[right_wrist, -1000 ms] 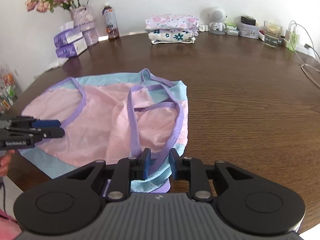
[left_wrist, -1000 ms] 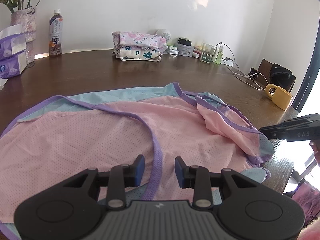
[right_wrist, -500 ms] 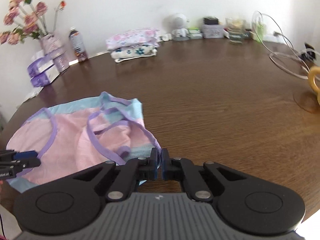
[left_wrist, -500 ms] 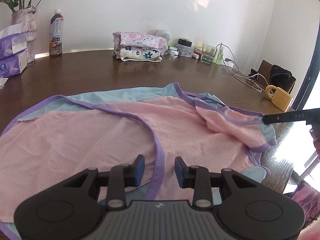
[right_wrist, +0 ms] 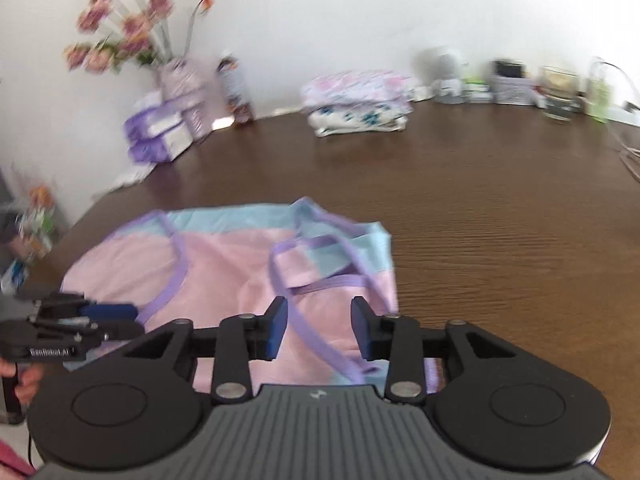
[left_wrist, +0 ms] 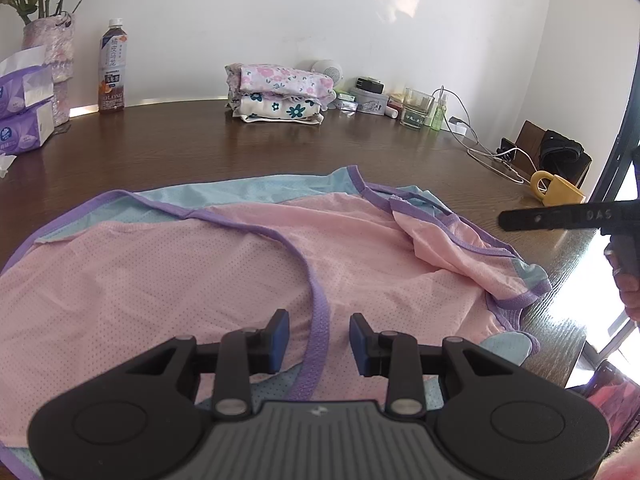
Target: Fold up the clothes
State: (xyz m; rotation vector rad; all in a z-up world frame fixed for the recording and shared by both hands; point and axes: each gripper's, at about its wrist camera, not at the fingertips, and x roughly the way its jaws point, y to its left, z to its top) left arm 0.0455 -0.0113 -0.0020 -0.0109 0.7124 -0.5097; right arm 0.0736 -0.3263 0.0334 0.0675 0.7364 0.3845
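Left hand-held gripper (left_wrist: 319, 336), jaws wide and empty, straddles the purple trim of the pink-and-blue mesh garment (left_wrist: 200, 264) running lengthwise ahead; right hand-held gripper (right_wrist: 319, 328) likewise open, empty.

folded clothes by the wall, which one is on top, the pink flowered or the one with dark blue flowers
The pink-flowered garment is on top. The white garment with dark blue flowers lies beneath it, directly on the wooden table.

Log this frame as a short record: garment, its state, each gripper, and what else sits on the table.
garment: pink top with purple trim and blue panels
state: spread on the table, right side rumpled, no fold made
left gripper: jaws open over a purple strap
right gripper: jaws open, holding nothing
background: folded clothes, bottle, yellow mug
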